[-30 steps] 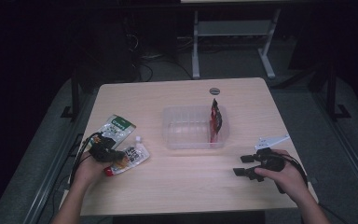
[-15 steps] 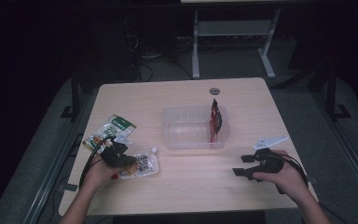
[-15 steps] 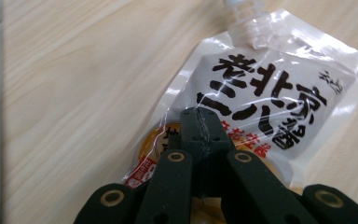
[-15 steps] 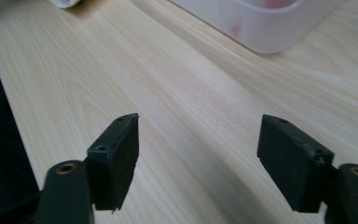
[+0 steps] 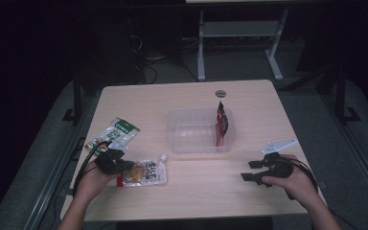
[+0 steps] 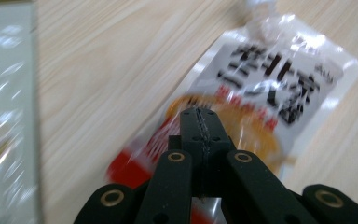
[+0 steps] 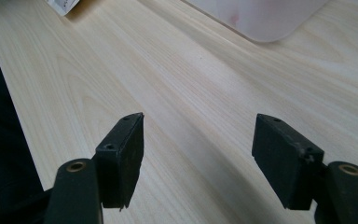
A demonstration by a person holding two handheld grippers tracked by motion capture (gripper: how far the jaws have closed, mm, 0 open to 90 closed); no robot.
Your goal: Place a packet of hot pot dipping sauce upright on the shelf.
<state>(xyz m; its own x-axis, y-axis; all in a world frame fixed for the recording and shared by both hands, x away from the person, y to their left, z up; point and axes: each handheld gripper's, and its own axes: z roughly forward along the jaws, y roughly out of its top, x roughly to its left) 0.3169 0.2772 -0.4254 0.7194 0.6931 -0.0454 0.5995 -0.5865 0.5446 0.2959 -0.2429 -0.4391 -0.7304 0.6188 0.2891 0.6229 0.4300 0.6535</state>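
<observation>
The pouch [image 5: 143, 172] lay flat near the table's [image 5: 182, 96] front-left, in the L gripper [image 5: 124, 166]. In the high view its long axis ran roughly left-right, parallel w/ the front edge: white spout cap toward the tray [image 5: 199, 130], red bottom end toward the L hand [image 5: 93, 179]. In the L gripper view the pouch [image 6: 261, 93] ran diagonally, cap end up-right, red end under the jaws. The L gripper's [image 6: 200, 126] jaws were fully closed, pinching the pouch at its red/orange end.

The R gripper [image 5: 249, 171] sat near the front-right, jaws wide apart w/ nothing between them; they had just narrowed a bit. In the R gripper view, bare wood showed between its pads [image 7: 198, 154].

A green packet [image 5: 114, 133] lay just behind the L hand. The clear tray stood mid-table w/ a dark red packet [image 5: 222, 122] upright at its right end.

Surface: pale wood-grain top, small round grommet [image 5: 220, 93] at the back. Room dim; grey floor, cables and a white desk frame [image 5: 239, 38] behind.
</observation>
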